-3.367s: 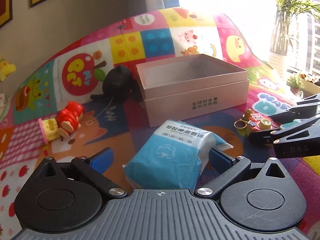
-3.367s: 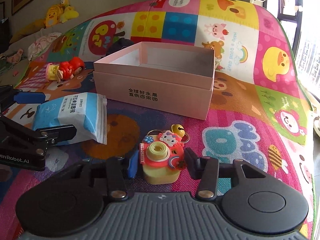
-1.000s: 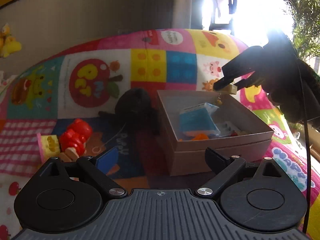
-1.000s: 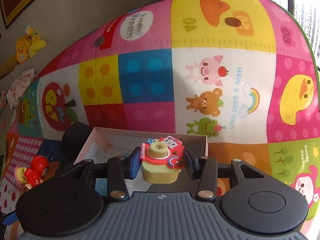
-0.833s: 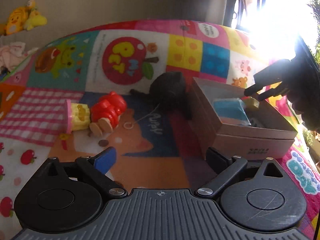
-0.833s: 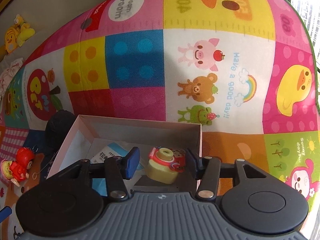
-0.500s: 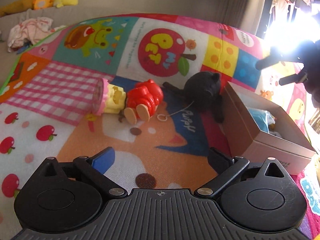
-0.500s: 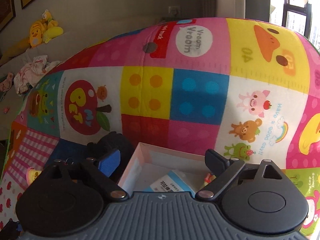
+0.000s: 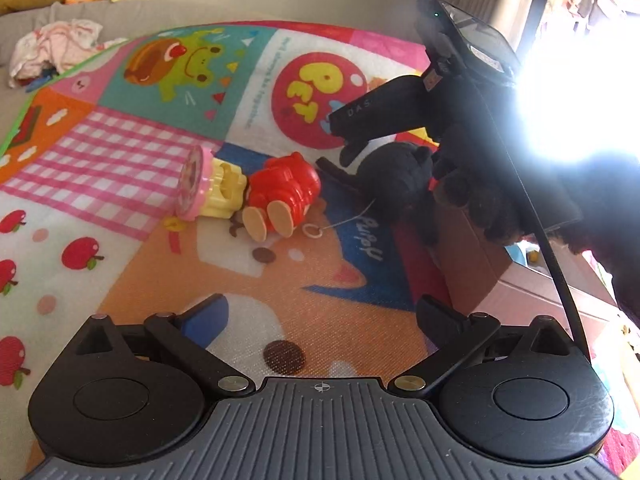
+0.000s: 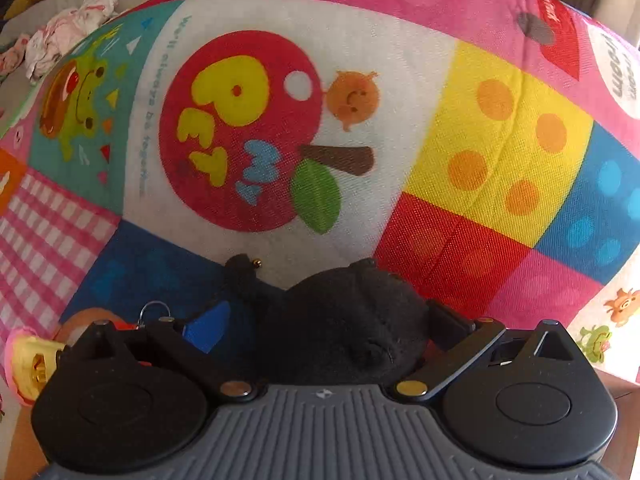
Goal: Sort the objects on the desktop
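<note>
Once the toy camera had gone into the box, the right gripper swung off the box and came down over the black plush toy, so the sort stood one item further on: tissue pack and camera boxed, two toys left out on the play mat.

Left wrist view: the left gripper had turned from the box toward the red and yellow figure, which lay on its side on the mat, well ahead of the fingers. Jaws wide apart, nothing between them but bare mat. The black plush lay just beside the box's near corner, a thin cord with a ring trailing from it toward the figure. The right gripper hung over the plush, held by a dark-gloved hand.

Right wrist view: the right gripper had its jaws spread, and they had just been closing a little. The black plush toy sat between them. The right finger appeared to touch its side; the blue-padded left finger stood just clear. Not yet a grip, by my reading. The figure showed at the lower left edge.
</note>
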`<state>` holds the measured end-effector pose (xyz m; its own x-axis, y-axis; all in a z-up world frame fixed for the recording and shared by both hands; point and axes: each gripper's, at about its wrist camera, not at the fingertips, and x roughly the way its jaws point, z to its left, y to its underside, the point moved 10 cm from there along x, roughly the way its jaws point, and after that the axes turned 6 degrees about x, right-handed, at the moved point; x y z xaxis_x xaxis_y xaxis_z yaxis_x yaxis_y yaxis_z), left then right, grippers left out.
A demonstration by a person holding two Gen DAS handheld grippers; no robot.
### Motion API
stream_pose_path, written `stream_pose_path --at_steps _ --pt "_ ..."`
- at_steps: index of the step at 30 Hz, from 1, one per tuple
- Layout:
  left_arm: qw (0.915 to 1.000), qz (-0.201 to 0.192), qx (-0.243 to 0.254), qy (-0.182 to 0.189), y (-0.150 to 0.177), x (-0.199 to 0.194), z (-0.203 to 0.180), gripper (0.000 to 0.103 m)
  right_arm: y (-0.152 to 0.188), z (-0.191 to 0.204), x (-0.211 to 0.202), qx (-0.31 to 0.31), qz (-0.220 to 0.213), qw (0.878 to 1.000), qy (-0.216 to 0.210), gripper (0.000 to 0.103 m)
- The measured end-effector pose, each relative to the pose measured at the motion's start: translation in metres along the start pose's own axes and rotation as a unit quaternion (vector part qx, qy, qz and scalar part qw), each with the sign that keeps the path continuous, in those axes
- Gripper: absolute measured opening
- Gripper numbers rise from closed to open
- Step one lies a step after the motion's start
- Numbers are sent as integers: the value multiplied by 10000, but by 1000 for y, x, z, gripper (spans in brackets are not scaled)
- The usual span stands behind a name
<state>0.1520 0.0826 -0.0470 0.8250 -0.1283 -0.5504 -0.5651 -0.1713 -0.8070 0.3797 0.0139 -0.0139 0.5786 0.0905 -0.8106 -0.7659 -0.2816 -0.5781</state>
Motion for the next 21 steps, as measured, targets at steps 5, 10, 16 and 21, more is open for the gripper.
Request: stream_pose_path --at_steps 5,10,16,21 --pt "10000 13 -15 74 1 -1 -1 103 21 14 -42 -297 -144 9985 -431 77" --pt "9999 30 -72 129 2 0 0 103 43 -1 -135 72 -639 9880 -1405 77" --pt "9999 16 9 130 2 -1 -4 103 109 -46 -230 134 -1337 9753 -1754 78" --pt "9996 6 263 -51 2 -1 -11 103 188 -67 -225 369 -1275 9782 -1596 78"
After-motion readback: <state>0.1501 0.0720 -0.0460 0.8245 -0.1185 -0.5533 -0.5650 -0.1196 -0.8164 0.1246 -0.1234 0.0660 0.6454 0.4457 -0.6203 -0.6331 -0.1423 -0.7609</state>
